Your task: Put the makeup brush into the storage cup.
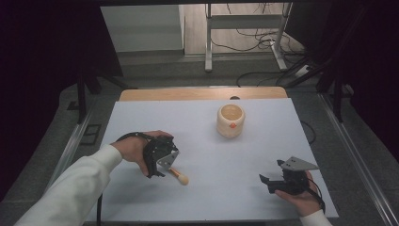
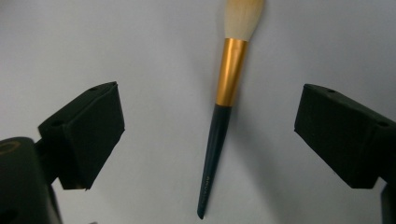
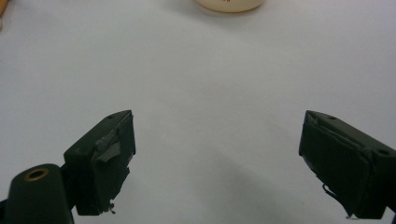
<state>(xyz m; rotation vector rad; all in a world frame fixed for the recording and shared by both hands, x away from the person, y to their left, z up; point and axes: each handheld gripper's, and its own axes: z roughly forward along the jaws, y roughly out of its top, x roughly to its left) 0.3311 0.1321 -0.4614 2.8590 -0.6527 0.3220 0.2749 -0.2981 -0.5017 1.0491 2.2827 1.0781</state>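
A makeup brush (image 2: pixel 219 135) with a dark handle, gold ferrule and cream bristles lies flat on the white table cover (image 1: pixel 141 122). My left gripper (image 2: pixel 212 102) hangs open just above it, one jaw on each side of the handle, touching nothing. In the high view the left gripper (image 1: pixel 161 168) points down over the brush (image 1: pixel 180 177), whose bristle end sticks out to the right. My right gripper (image 1: pixel 272 172) rests open near the front right of the table. Its jaws (image 3: pixel 217 126) hold nothing.
A cream round pot (image 1: pixel 230 121) with a small orange mark stands at the back centre, and its base shows at the top of the right gripper view (image 3: pixel 229 4). A wooden table edge (image 1: pixel 188 94) runs behind the cover. Cables and a metal stand (image 1: pixel 244 28) lie beyond.
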